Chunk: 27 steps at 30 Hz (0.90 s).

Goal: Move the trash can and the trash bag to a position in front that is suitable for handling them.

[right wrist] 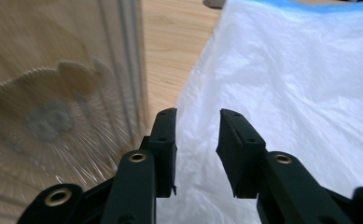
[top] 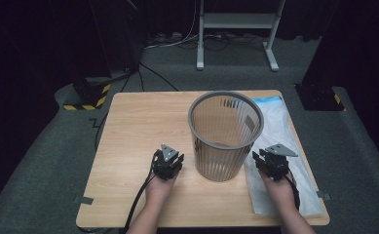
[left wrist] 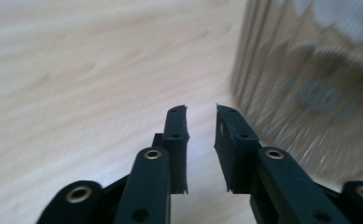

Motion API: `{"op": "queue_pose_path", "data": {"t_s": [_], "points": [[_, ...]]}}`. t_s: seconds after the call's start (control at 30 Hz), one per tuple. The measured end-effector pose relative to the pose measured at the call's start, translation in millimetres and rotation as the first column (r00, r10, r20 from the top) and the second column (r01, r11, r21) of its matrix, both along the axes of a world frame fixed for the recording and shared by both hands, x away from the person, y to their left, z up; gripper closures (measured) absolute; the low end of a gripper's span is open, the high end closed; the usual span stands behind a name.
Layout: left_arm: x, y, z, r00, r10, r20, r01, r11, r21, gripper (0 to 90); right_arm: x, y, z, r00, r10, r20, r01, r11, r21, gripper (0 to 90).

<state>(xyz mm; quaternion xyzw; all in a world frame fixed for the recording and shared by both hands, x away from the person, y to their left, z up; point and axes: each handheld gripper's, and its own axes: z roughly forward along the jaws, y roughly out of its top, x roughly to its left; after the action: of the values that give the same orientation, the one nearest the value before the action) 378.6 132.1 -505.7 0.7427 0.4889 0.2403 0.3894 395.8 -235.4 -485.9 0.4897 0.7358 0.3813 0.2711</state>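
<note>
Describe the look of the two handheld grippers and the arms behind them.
Both the left gripper and the right gripper are black, with two flat jaws on linkages with brass-coloured pivot rivets. Each carries a grey three-cornered plate on top. A black cable trails back from each. The forearms are bare, no sleeves visible.

A wooden table (top: 138,126) carries a grey slatted bin (top: 225,136), standing upright near the middle, and a white plastic bag (top: 282,146) (blue strip at its far end) lying flat just beside it.
</note>
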Motion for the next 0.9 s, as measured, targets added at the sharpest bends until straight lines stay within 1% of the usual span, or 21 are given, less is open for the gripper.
{"op": "queue_pose_path", "data": {"t_s": [0.03,0.1,0.13,0.17,0.2,0.23,0.3,0.37,0.4,0.43,0.47,0.53,0.57,0.6,0.63,0.67,0.73,0.8,0.83,0.87,0.9], "points": [[-1.7,3.6,-2.2,1.0,0.0,-0.006,0.0,1.0,0.01,70.9,-1.0,-2.4,-2.2,1.0,-0.009,-0.004,0.009,1.0,-0.007,63.5],[-5.2,10.1,-6.8,0.9996,0.014,-0.025,-0.013,0.9999,0.011,66.6,-0.9,-6.1,-6.0,0.9997,-0.017,-0.017,0.017,1.0,-0.016,59.5],[-8.3,15.2,-8.6,0.9994,0.02,-0.03,-0.019,0.9994,0.028,66.5,-0.6,-7.4,-7.8,0.9994,-0.023,-0.027,0.022,1.0,-0.016,58.0],[-10.0,17.7,-9.6,0.9989,0.032,-0.034,-0.031,0.9993,0.023,66.4,0.4,-9.3,-10.9,0.9986,-0.023,-0.047,0.022,0.999,-0.026,57.2],[-12.5,22.5,-10.2,0.9977,0.047,-0.048,-0.046,0.9987,0.02,65.5,0.7,-9.8,-12.6,0.9979,-0.022,-0.06,0.02,0.999,-0.029,56.6],[-13.7,25.4,-10.5,0.9971,0.056,-0.052,-0.055,0.9983,0.019,63.2,0.0,-9.9,-14.9,0.9976,-0.024,-0.065,0.022,0.999,-0.036,56.6],[-17.3,33.4,-10.7,0.9944,0.074,-0.076,-0.072,0.997,0.03,60.4,-1.8,-9.8,-17.5,0.9977,-0.034,-0.059,0.031,0.998,-0.054,55.3],[-19.0,38.9,-11.0,0.9909,0.086,-0.104,-0.08,0.9952,0.056,57.3,-0.9,-11.2,-20.2,0.9964,-0.038,-0.075,0.034,0.998,-0.062,53.7],[-19.8,41.4,-10.9,0.9889,0.088,-0.12,-0.081,0.9944,0.068,56.3,-0.8,-12.5,-20.8,0.9958,-0.04,-0.082,0.035,0.997,-0.062,53.9],[-20.1,43.0,-10.9,0.9881,0.09,-0.124,-0.081,0.9936,0.078,55.7,-0.7,-14.4,-20.9,0.9953,-0.036,-0.09,0.031,0.998,-0.061,53.6],[-20.5,44.3,-11.0,0.9853,0.096,-0.141,-0.084,0.9923,0.091,55.3,-0.8,-15.9,-20.5,0.9947,-0.037,-0.096,0.032,0.998,-0.056,53.1],[-20.3,45.4,-10.6,0.9826,0.093,-0.161,-0.077,0.9918,0.102,53.5,-2.3,-19.9,-18.3,0.9944,-0.035,-0.099,0.033,0.999,-0.026,52.1],[-19.8,45.2,-9.6,0.981,0.093,-0.17,-0.075,0.9912,0.109,53.1,-2.7,-20.1,-17.2,0.9951,-0.027,-0.095,0.025,0.999,-0.031,50.8],[-18.9,44.0,-7.6,0.9778,0.097,-0.186,-0.074,0.9893,0.126,52.5,-3.1,-19.5,-16.6,0.9954,-0.021,-0.093,0.017,0.999,-0.042,50.5],[-17.9,42.9,-6.3,0.9758,0.096,-0.197,-0.07,0.9883,0.136,51.8,-3.9,-18.7,-15.8,0.9957,-0.025,-0.089,0.02,0.998,-0.058,50.5],[-16.8,42.2,-5.4,0.9742,0.091,-0.207,-0.063,0.9883,0.139,51.5,-3.8,-19.8,-15.6,0.9961,-0.02,-0.086,0.015,0.998,-0.053,50.1],[-13.7,42.5,-3.2,0.9668,0.092,-0.238,-0.06,0.9886,0.138,50.8,-3.4,-22.1,-15.9,0.9947,-0.016,-0.102,0.014,1.0,-0.024,48.6],[-11.6,42.5,-1.3,0.96,0.092,-0.265,-0.055,0.9879,0.145,49.6,-3.2,-23.9,-16.3,0.995,-0.014,-0.099,0.011,0.999,-0.035,49.0],[-10.8,42.4,-0.3,0.9567,0.093,-0.276,-0.052,0.9871,0.151,48.6,-2.5,-25.4,-16.9,0.994,-0.006,-0.11,0.002,0.999,-0.033,50.1],[-9.3,42.0,1.5,0.9495,0.093,-0.3,-0.046,0.9861,0.16,48.1,-2.2,-26.0,-17.4,0.9929,-0.001,-0.119,-0.003,1.0,-0.027,49.9],[-8.0,42.0,3.1,0.944,0.094,-0.316,-0.041,0.9846,0.17,47.1,-2.1,-27.1,-18.0,0.9925,0.006,-0.122,-0.009,1.0,-0.022,49.1]]}}
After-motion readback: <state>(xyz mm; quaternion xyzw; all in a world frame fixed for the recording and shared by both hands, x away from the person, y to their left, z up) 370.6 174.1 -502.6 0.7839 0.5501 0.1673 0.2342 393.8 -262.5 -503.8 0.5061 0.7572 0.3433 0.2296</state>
